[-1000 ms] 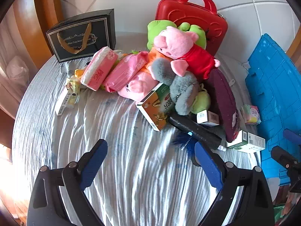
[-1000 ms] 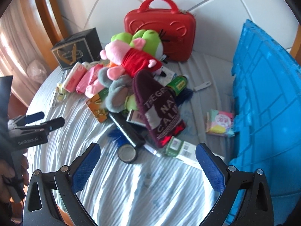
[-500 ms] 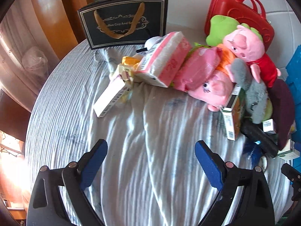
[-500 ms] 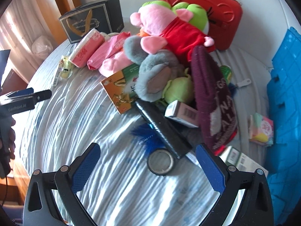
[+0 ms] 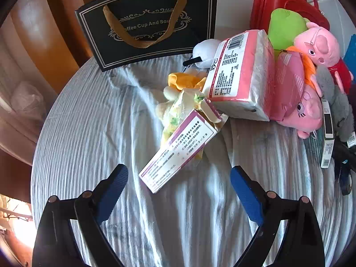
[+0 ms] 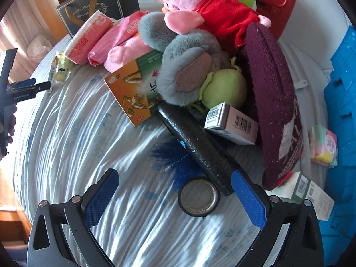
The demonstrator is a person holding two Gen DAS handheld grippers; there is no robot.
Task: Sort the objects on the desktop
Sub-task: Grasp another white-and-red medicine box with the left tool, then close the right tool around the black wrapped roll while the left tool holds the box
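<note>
Table: round top under a crumpled pale blue-grey striped cloth (image 5: pixel 89 133); the clutter is heaped toward its far and right edges.
Crate: blue plastic crate (image 6: pixel 340 102) at the table's right edge.
Case: glossy red hard case with handles (image 5: pixel 287 2), upright at the far right edge.
Gift bag: black paper gift bag with gold ribbon handle (image 5: pixel 146 26), upright at the far edge.
Plush heap: pink pig in red dress (image 6: pixel 195 2) on top, fluffy grey plush (image 6: pixel 184 66) below it, lime-green plush (image 6: pixel 224 89) tucked against the grey one.
Hat: maroon knitted hat (image 6: pixel 276 93), leaning on the heap's right side.
Tissue pack: pink-and-white wrapped tissue pack (image 5: pixel 240 75), tilted against the heap.
Long box: white carton with purple edging (image 5: pixel 178 153), flap open, lying on a yellow-green packet near the table's middle.
Black case: long black textured case (image 6: pixel 195 146), lying diagonally, one end beside my right finger.
Tape: black tape roll (image 6: pixel 198 197), flat on the cloth.
My left tongs (image 5: pixel 179 178): wide, nothing gripped; the white carton's near end lies between the tips, untouched.
My right tongs (image 6: pixel 174 187): wide, empty; the tape roll sits between the tips, apart from both pads.
</note>
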